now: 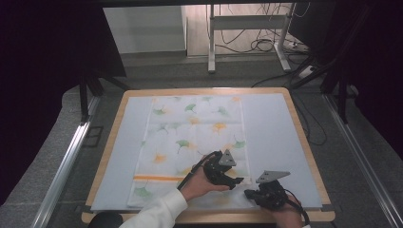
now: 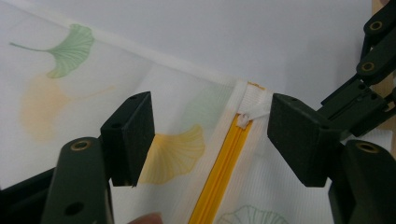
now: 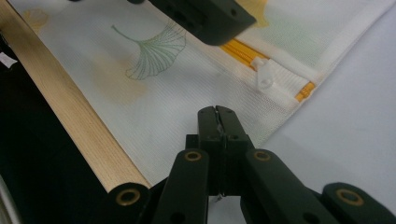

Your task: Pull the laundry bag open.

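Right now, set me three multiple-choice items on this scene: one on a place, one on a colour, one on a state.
1. Where does the zip pull lie in the left gripper view?
A. Between the left claw's open jaws
B. On the wooden table edge
C. Under the cloth bag's far corner

2. What colour is the zip?
A. Green
B. Yellow-orange
C. Black

3. How do the right claw's jaws stand?
A. Wide open
B. Shut on the zip pull
C. Shut, with bag cloth seemingly nipped between them

Answers: 1 A, the white pull sits between the two spread black pads. 2 B, a yellow-orange strip runs along the bag. 3 C, the jaws meet over the bag's edge, apart from the pull.
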The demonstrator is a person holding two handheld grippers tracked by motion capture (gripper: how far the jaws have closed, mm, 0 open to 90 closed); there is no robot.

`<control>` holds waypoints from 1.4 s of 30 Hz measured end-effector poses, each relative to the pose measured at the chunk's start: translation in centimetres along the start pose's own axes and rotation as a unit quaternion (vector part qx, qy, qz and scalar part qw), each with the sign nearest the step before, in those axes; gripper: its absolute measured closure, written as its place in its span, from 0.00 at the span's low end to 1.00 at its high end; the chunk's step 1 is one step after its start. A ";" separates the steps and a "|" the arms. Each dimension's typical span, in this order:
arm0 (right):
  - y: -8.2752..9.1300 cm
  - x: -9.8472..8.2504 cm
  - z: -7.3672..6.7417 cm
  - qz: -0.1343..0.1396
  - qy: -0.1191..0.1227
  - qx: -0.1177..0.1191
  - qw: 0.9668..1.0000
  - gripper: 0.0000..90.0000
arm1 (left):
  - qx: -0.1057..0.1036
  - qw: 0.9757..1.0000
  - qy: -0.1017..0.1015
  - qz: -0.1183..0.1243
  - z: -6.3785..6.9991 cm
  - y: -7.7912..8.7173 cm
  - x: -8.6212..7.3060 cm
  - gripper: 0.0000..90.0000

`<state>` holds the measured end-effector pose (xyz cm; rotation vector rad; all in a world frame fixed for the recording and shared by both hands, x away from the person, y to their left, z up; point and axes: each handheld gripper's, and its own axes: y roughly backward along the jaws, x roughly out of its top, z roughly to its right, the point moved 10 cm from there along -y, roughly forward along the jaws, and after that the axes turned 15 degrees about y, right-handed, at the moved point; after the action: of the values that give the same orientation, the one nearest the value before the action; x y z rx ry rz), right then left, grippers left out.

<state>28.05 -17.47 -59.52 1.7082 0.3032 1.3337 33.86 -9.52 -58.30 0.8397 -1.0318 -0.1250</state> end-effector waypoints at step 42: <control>0.0 -0.1 0.0 0.000 -0.003 0.009 1.000 0.99 | -0.050 0.998 0.003 -0.042 1.1 -2.9 0.5 0.85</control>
<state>27.95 -17.56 -59.57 1.7271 0.3122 1.3302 34.05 -12.33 -59.61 0.7915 -0.9775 -0.2436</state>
